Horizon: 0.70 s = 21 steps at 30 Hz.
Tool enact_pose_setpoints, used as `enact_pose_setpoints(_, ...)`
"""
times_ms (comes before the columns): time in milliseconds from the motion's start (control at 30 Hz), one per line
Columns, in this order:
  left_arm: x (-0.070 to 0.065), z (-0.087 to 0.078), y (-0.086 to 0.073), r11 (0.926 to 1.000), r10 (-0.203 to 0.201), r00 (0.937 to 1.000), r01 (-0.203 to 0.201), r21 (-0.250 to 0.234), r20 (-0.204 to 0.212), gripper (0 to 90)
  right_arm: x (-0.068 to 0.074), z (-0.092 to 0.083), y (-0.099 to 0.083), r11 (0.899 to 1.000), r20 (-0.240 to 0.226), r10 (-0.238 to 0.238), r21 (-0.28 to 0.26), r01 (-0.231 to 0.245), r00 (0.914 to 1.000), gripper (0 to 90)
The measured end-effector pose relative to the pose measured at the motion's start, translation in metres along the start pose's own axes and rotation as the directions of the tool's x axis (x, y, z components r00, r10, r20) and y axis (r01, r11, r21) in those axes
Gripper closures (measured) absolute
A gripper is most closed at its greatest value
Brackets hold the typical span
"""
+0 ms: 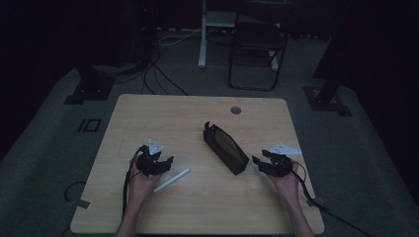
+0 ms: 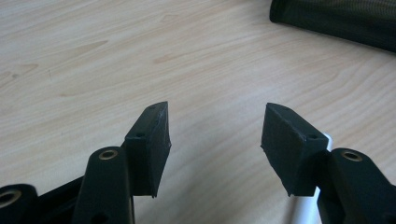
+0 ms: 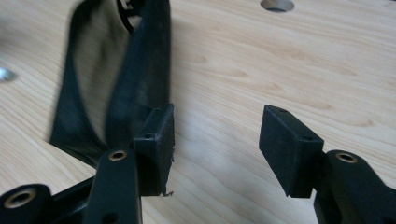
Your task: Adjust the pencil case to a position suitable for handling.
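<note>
The light wood worktop (image 1: 197, 207) occupies the centre of the high view, on a grey floor, with a round cable hole (image 1: 235, 109) near its far edge. A dark folding chair (image 1: 257, 49) stands in the upper centre of the frame, beyond the worktop.

A black mesh pouch (image 1: 226, 148) lies diagonally at the middle of the worktop, running from upper left to lower right. In the right gripper view it fills the upper left, just beyond the left jaw.

The left tongs (image 1: 165, 159) sit at the lower left of the worktop, jaws set wide with nothing between them. The right tongs (image 1: 258, 161) sit at the lower right, just beside the pouch's near end, jaws likewise wide and empty.

A white stick (image 1: 171, 179) lies just beside the left tongs.
</note>
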<state>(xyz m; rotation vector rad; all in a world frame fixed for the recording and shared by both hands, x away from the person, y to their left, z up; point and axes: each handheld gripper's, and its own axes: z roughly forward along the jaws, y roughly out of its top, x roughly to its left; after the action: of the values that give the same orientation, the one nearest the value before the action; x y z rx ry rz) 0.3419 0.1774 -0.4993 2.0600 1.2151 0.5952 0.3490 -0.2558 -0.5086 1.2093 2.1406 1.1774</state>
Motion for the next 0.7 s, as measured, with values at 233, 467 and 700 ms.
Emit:
enact_pose_setpoints(233, -0.007, -0.012, -0.016, 0.9995, 0.031, 0.9988, -0.031, -0.004, -0.038, 42.2, 0.023, 0.003, 0.012, 1.0, -0.025, -0.004, -0.011, 0.004, 0.9997, 41.6)
enact_pose_setpoints(467, -0.009, -0.016, -0.022, 0.9992, 0.033, 0.9987, -0.034, -0.023, -0.04, 42.0, 0.037, 0.015, 0.022, 1.0, -0.014, 0.003, 0.017, -0.003, 0.9999, 41.8)
enact_pose_setpoints(700, -0.011, -0.01, -0.024, 0.9988, 0.049, 0.9982, -0.049, 0.003, -0.035, 41.8, 0.039, 0.031, 0.024, 0.997, -0.029, -0.012, 0.082, 0.014, 0.9995, 58.3)
